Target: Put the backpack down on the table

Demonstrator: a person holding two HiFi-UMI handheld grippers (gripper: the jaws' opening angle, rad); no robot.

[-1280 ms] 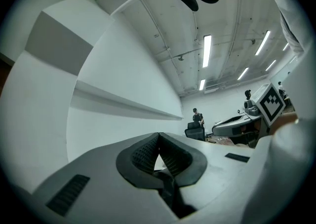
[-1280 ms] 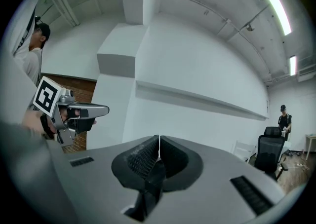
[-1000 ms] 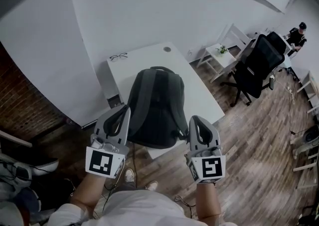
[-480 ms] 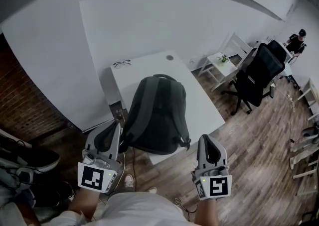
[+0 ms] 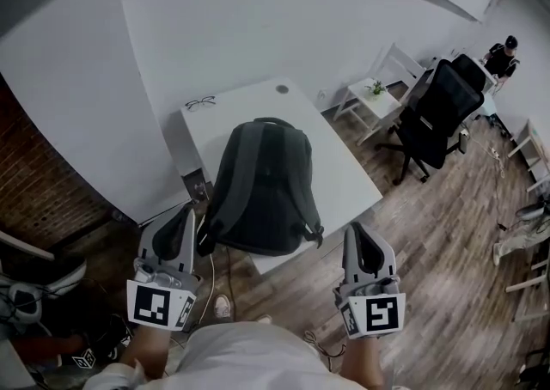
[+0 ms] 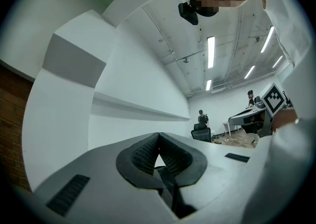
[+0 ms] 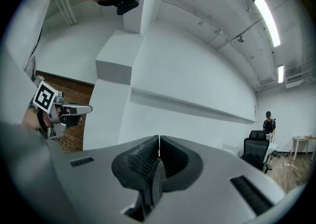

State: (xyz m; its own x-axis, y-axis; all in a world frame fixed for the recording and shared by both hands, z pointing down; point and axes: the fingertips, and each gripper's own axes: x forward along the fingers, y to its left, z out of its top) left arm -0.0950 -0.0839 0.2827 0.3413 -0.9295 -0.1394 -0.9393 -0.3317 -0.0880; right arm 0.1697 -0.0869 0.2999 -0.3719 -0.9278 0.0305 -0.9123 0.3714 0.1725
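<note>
A dark grey backpack [image 5: 262,186] lies flat on the white table [image 5: 344,182], its lower end and a strap hanging over the near edge. My left gripper [image 5: 186,210] is shut and empty, just left of the backpack's lower corner and apart from it. To the right of the bag, off the table's near corner, my right gripper [image 5: 356,229] is also shut and empty. In the left gripper view the left gripper [image 6: 158,135] has its pads pressed together with only the white wall beyond. The right gripper [image 7: 159,138] in its own view looks the same.
A pair of glasses [image 5: 199,103] lies at the table's far left corner. A black office chair [image 5: 438,109] and a small white side table [image 5: 374,92] stand to the right on the wood floor. A person [image 5: 500,53] sits far right. A brick wall [image 5: 34,182] is at left.
Both grippers have drawn back toward me, away from the backpack's sides. The backpack stays lying on the table.
</note>
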